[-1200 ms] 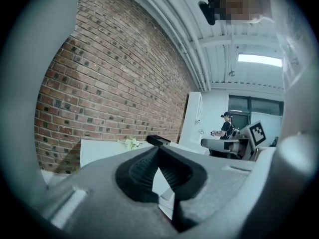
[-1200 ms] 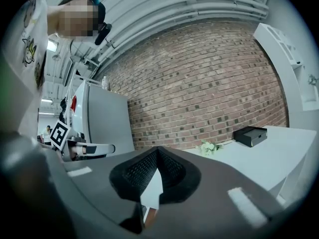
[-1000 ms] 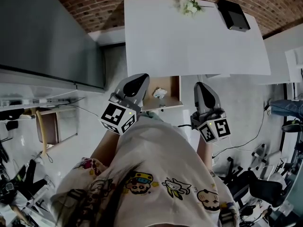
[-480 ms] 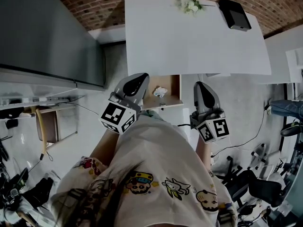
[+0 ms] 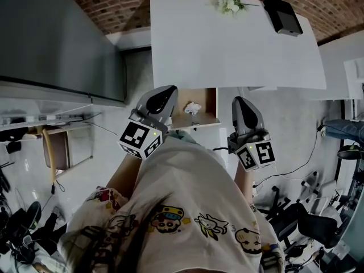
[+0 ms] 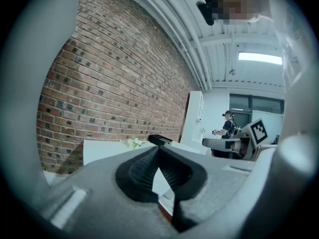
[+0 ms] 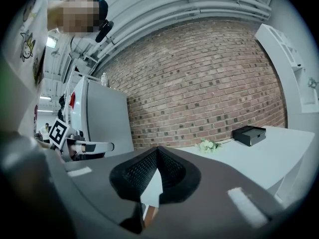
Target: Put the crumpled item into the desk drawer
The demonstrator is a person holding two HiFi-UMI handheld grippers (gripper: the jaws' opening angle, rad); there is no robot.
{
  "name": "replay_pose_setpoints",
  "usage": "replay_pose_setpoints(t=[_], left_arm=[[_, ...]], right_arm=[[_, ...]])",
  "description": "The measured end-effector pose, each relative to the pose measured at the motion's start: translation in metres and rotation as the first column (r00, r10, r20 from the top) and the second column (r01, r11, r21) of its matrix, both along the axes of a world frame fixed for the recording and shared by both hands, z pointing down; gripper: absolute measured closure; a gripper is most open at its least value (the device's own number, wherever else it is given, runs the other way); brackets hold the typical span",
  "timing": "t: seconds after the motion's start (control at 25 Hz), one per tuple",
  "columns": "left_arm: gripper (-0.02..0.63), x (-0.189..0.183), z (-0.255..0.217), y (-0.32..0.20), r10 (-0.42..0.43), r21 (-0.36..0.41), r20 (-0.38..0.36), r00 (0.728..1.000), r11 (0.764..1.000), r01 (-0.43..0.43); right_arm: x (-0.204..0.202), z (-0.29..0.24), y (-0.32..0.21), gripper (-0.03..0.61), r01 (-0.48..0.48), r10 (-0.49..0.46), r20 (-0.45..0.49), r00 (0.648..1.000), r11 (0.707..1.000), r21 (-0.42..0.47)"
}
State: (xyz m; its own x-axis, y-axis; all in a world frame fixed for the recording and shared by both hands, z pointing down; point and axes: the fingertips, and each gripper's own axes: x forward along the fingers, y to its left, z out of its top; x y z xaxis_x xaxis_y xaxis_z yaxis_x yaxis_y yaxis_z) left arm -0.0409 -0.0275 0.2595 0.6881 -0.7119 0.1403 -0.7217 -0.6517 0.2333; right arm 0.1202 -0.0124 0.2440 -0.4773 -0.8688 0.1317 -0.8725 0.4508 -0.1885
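A white crumpled item point(image 5: 192, 108) lies inside the open wooden desk drawer point(image 5: 208, 110), under the front edge of the white desk point(image 5: 227, 50). My left gripper point(image 5: 164, 93) hangs just left of the drawer, shut with nothing between its pads point(image 6: 159, 151). Right of the drawer my right gripper point(image 5: 241, 102) is also shut and empty, jaws meeting at the tip point(image 7: 158, 151). Both point toward the desk. The crumpled item does not show in either gripper view.
Small white flowers point(image 5: 229, 4) and a black box point(image 5: 280, 16) sit at the desk's far edge by the brick wall. A tall grey cabinet point(image 5: 57, 38) stands left. Chairs and cables point(image 5: 307, 220) crowd the floor right. A person point(image 6: 228, 126) stands far off.
Both grippers and the drawer have drifted slightly upward in the head view. The crumpled item stays in the drawer and both jaws stay shut.
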Motion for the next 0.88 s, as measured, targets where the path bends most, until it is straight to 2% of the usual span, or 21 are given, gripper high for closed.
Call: replay_pose_setpoints(t=[0.52, 0.88], left_arm=[[0.615, 0.000, -0.001, 0.010, 0.071, 0.047, 0.056, 0.996, 0.996, -0.074], [0.615, 0.006, -0.006, 0.004, 0.121, 0.070, 0.064, 0.991, 0.990, -0.126]], right_arm=[[-0.001, 0.000, 0.008, 0.569, 0.009, -0.009, -0.007, 1.000, 1.000, 0.002], [0.001, -0.004, 0.011, 0.569, -0.023, 0.023, -0.023, 0.999, 1.000, 0.014]])
